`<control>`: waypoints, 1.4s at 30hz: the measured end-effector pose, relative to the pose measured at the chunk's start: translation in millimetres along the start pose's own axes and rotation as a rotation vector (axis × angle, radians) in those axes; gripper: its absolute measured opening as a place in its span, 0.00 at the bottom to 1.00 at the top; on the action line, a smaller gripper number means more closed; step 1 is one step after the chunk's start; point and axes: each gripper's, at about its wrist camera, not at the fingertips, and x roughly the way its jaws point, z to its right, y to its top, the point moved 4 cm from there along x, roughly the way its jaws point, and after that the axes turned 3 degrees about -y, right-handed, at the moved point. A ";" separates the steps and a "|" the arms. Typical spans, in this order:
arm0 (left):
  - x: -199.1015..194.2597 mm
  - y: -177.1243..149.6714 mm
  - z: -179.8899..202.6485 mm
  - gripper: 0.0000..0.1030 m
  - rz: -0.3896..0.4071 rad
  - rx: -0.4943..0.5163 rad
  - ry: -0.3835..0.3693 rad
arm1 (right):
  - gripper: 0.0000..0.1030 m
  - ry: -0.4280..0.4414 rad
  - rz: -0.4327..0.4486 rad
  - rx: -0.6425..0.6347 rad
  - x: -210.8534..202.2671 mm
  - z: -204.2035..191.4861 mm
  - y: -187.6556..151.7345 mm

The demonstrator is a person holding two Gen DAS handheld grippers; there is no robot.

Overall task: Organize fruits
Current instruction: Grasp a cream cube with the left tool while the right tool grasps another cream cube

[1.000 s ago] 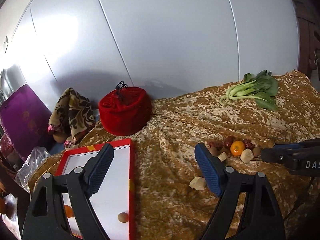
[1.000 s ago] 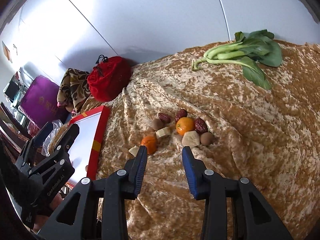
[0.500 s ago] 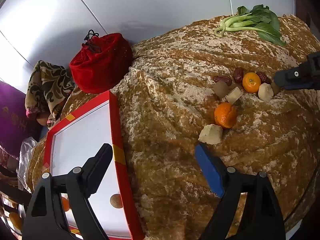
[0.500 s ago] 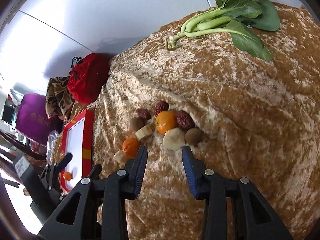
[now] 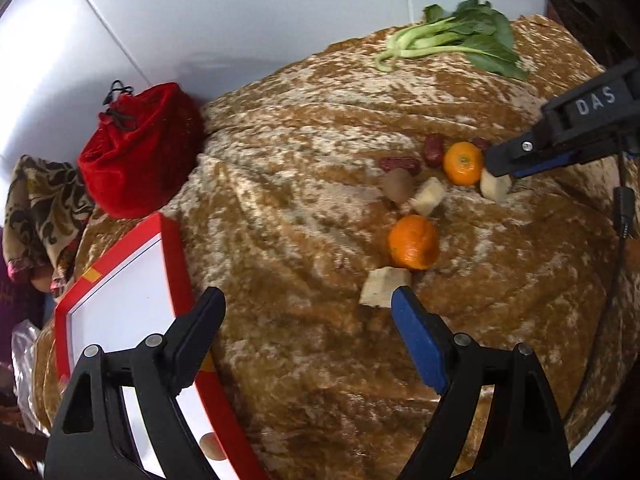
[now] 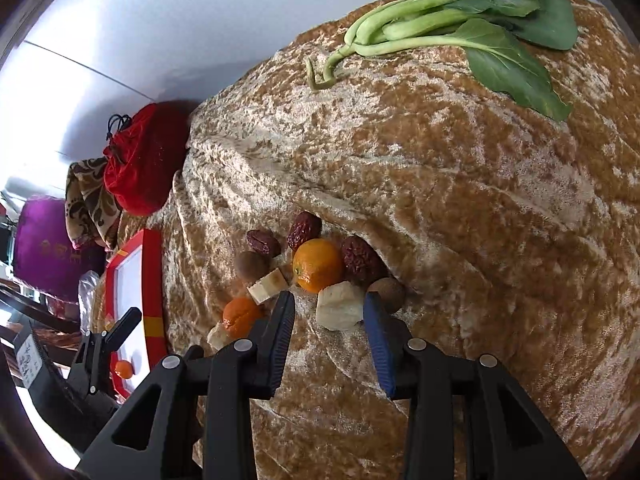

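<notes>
My right tool (image 6: 329,316) sits spread around a pale fruit chunk (image 6: 339,306), the blue pad just beside its right face and the black pad a little off its left, nothing pinched yet; I judge this as the grasp step, and the next move calls for squeezing evenly so the chunk does not roll into the mandarin (image 6: 318,265) touching it behind. My left tool (image 5: 308,304) hangs wide and empty over the gold cloth (image 5: 288,208) covering the bench, its blue pad just beside another pale chunk (image 5: 385,286), with a second mandarin (image 5: 413,242) right behind that. A little farther lie a third chunk (image 5: 429,195), a brown round fruit (image 5: 397,185) and the dark red dates (image 6: 305,227). To my left, the red-rimmed tray (image 5: 172,236) already holds a small orange fruit (image 6: 123,369) and a tan one (image 5: 213,446), so I take it as the destination. Beyond sit a red pouch (image 5: 138,150) and, at the far edge, leafy greens (image 6: 460,28).
</notes>
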 end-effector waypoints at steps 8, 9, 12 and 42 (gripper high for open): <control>9.4 2.7 16.4 0.83 0.005 0.057 -0.096 | 0.40 -0.058 -0.042 0.021 11.2 -3.1 -6.5; 10.1 3.2 19.9 0.83 0.008 0.075 -0.104 | 0.43 -0.064 -0.046 0.028 13.0 -2.2 -6.3; 17.1 4.2 22.4 0.83 -0.003 0.089 -0.107 | 0.46 -0.061 -0.061 0.063 19.4 5.9 -6.5; 31.5 -1.8 24.1 0.27 -0.073 0.016 -0.284 | 0.29 0.005 -0.007 -0.009 4.9 -9.8 -7.8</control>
